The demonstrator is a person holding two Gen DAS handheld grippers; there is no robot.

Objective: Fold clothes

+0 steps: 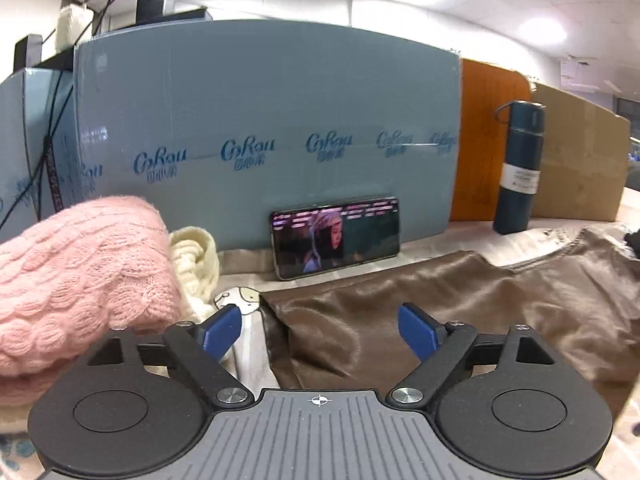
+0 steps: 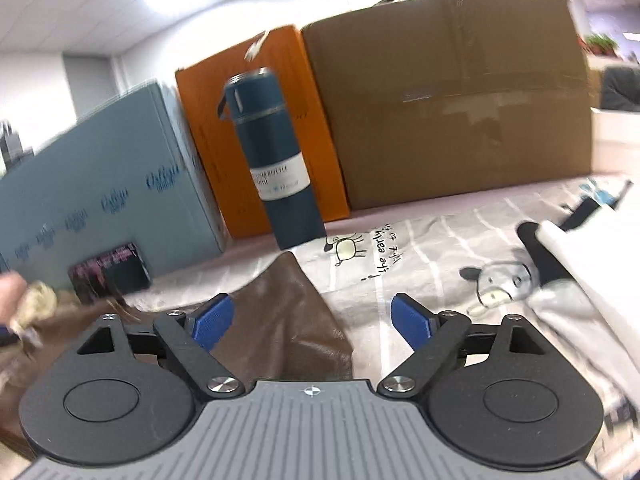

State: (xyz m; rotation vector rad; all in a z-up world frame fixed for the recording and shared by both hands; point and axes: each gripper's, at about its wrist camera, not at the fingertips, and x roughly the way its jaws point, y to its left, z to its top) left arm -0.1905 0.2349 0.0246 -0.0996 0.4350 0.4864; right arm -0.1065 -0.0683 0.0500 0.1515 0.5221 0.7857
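Observation:
A shiny brown garment (image 1: 460, 312) lies spread on the printed sheet, its left edge folded under. My left gripper (image 1: 320, 328) hovers over that edge, open, its blue pads (image 1: 222, 330) apart with only cloth far below them. In the right wrist view a pointed corner of the same brown garment (image 2: 288, 320) lies beneath my right gripper (image 2: 312, 320), which is also open and grips nothing. A pink knitted sweater (image 1: 76, 280) and a cream knit (image 1: 196, 264) are piled at the left.
A phone (image 1: 336, 236) playing video leans on a blue board (image 1: 260, 120). A dark teal flask (image 2: 276, 160) stands by an orange panel (image 2: 256, 128) and a cardboard box (image 2: 452, 100). A white and grey garment with a cartoon print (image 2: 532, 292) lies at the right. A hand (image 2: 10, 292) shows at the left edge.

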